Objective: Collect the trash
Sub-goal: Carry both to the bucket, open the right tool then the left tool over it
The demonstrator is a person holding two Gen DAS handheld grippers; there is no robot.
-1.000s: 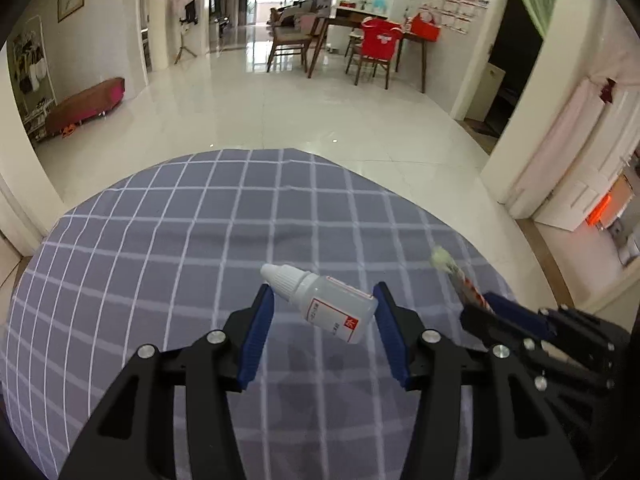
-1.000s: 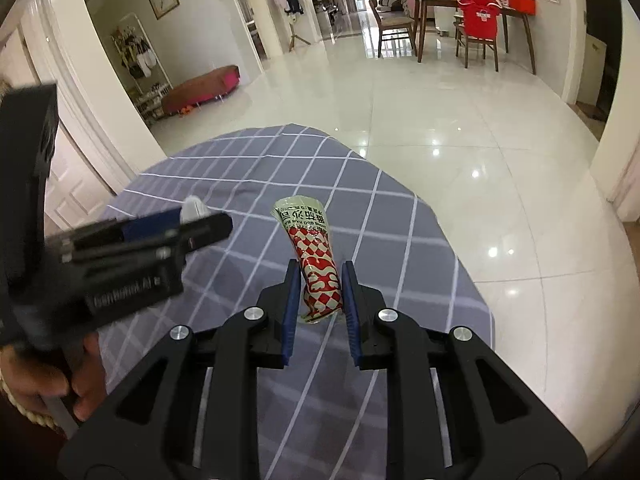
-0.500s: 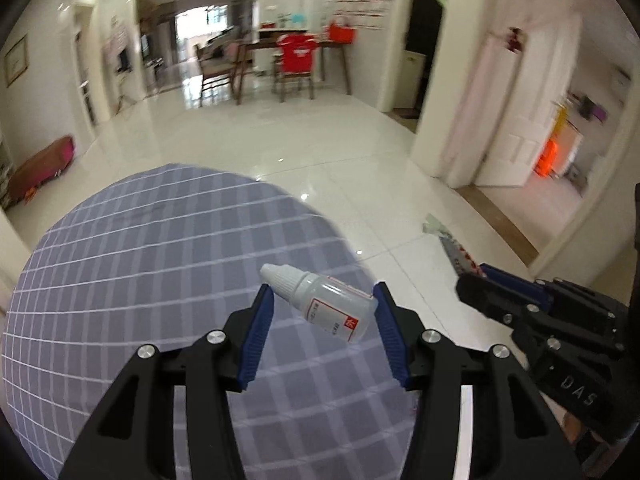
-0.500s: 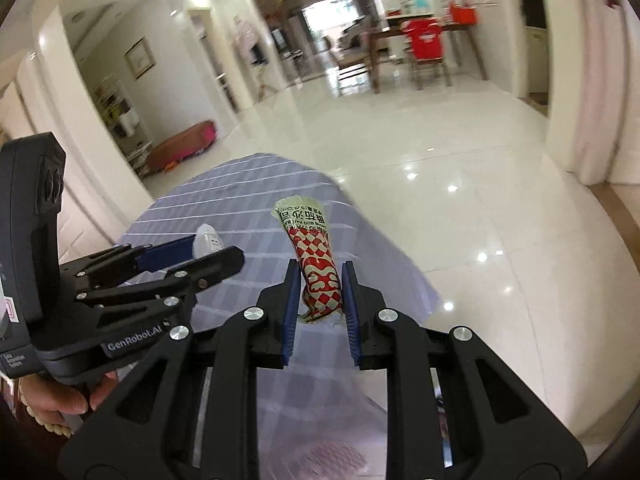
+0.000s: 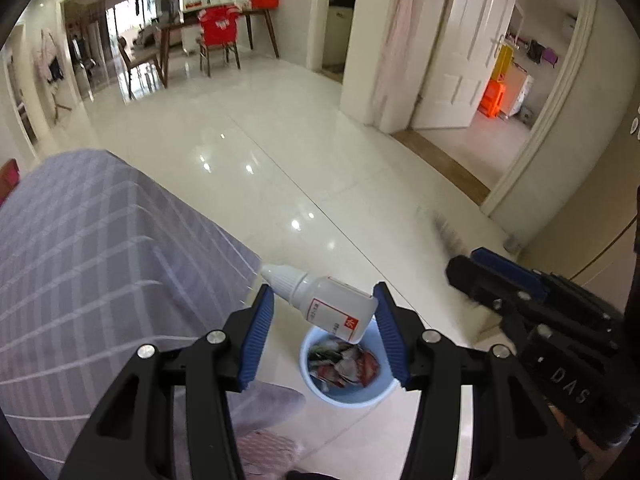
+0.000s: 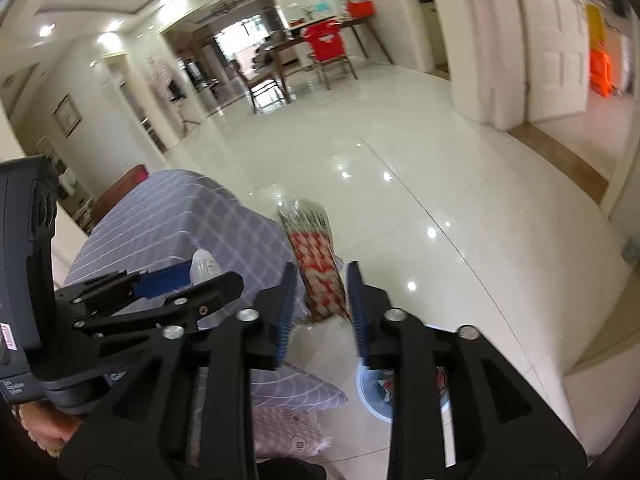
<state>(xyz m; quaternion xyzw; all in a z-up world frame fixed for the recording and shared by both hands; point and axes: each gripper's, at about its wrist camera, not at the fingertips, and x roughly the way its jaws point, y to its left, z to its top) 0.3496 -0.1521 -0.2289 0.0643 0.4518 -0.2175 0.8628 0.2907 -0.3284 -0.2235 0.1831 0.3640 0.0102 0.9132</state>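
The wrapper (image 6: 318, 264) is seen loose between the just-spread pads of the right claw (image 6: 320, 312); the dropper bottle (image 5: 328, 306) is pinched by the left claw (image 5: 324, 332), above the bin (image 5: 344, 392).

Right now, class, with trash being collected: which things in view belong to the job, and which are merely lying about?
Belong to the job:
- dropper bottle, clamped in the left gripper
- snack wrapper, loose between the just-opened jaws of the right gripper
- blue bin, already holding trash

Lying about:
- checked tablecloth
- dining chairs
- white door
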